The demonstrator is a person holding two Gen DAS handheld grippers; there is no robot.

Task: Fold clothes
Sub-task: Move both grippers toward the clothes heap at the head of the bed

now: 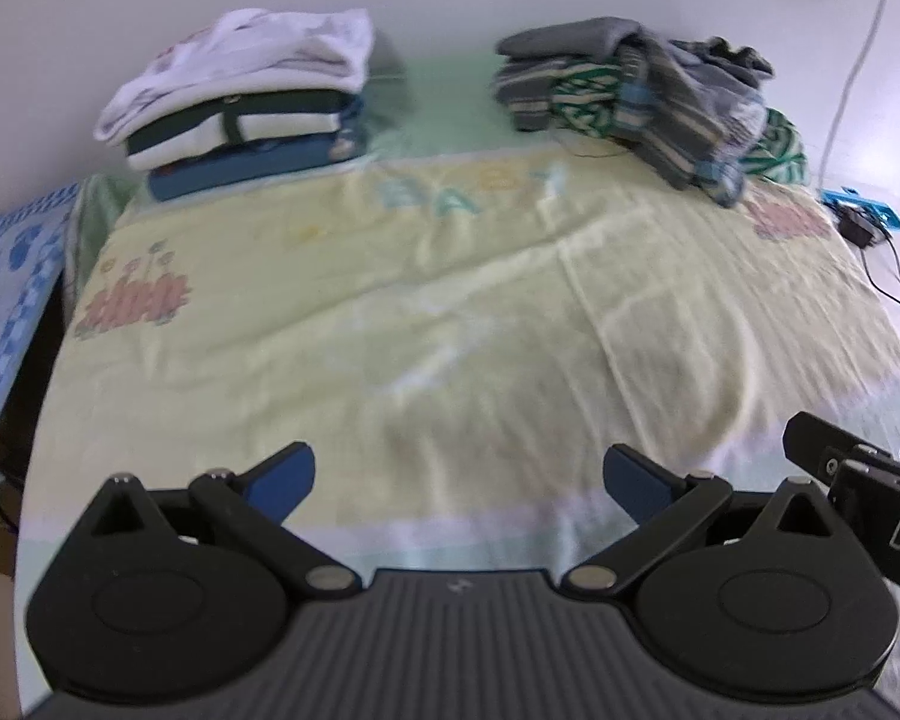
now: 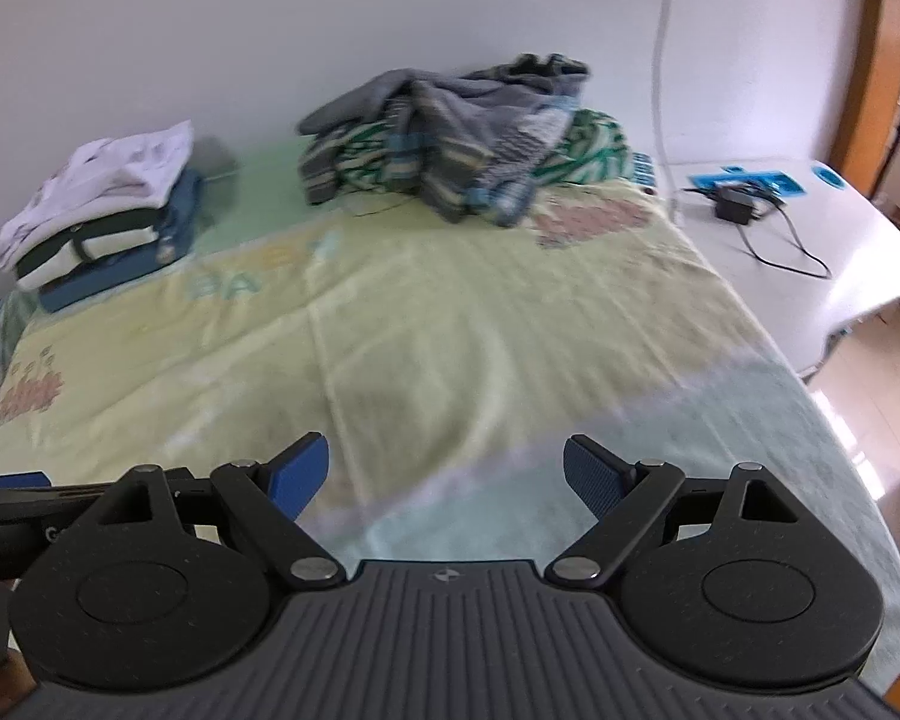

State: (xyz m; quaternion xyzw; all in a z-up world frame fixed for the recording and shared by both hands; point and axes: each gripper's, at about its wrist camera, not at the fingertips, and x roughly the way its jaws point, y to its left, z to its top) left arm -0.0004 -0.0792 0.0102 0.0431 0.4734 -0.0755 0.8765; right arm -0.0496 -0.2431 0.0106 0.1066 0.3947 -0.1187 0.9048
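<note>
A loose heap of unfolded clothes, grey, striped and green-white, lies at the far right of the bed; it also shows in the right wrist view. A neat stack of folded clothes with a white garment on top sits at the far left, and shows in the right wrist view. My left gripper is open and empty above the near edge of the yellow blanket. My right gripper is open and empty beside it, also over the near edge of the blanket.
A white wall stands right behind the bed. A white table to the right holds a black adapter with cable and blue items. A blue patterned cloth hangs at the bed's left side. The right gripper's body shows at the left view's right edge.
</note>
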